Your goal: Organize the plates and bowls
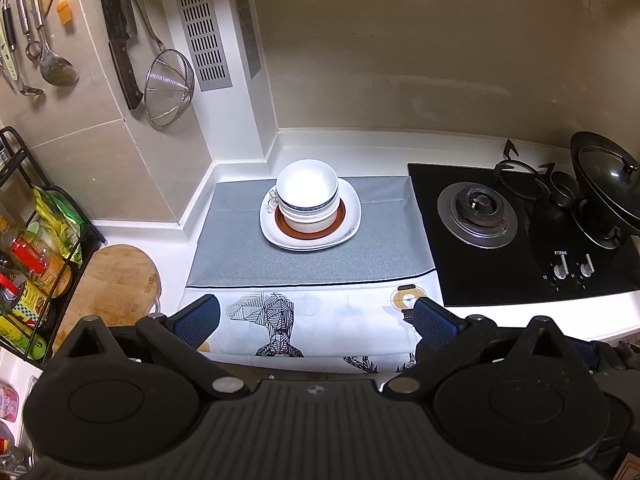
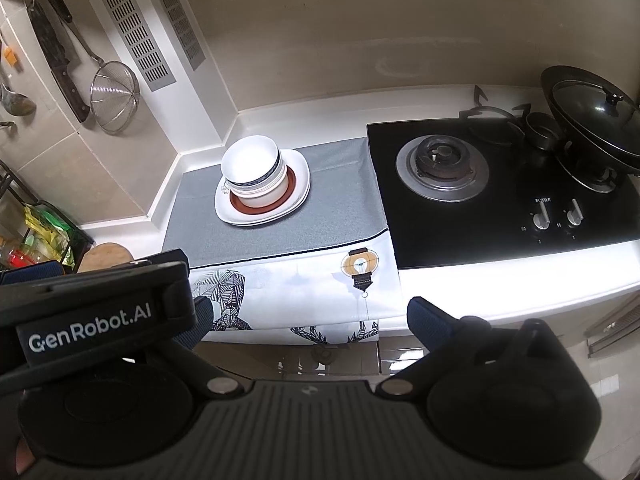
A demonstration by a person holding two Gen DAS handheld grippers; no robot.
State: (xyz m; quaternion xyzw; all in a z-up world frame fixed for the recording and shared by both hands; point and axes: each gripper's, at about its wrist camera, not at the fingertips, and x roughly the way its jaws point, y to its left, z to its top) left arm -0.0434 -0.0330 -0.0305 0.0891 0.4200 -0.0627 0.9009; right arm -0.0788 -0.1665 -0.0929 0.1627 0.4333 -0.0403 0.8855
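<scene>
A stack of white bowls sits on a red-rimmed plate, which rests on white squarish plates, all on a grey mat. The stack also shows in the right wrist view. My left gripper is open and empty, held back over the counter's front edge, well short of the stack. My right gripper is open and empty, also back from the counter; the left gripper's body crosses its lower left.
A black gas hob lies right of the mat, with a lidded wok at its far right. A wooden board and a rack of bottles stand left. Utensils and a strainer hang on the wall.
</scene>
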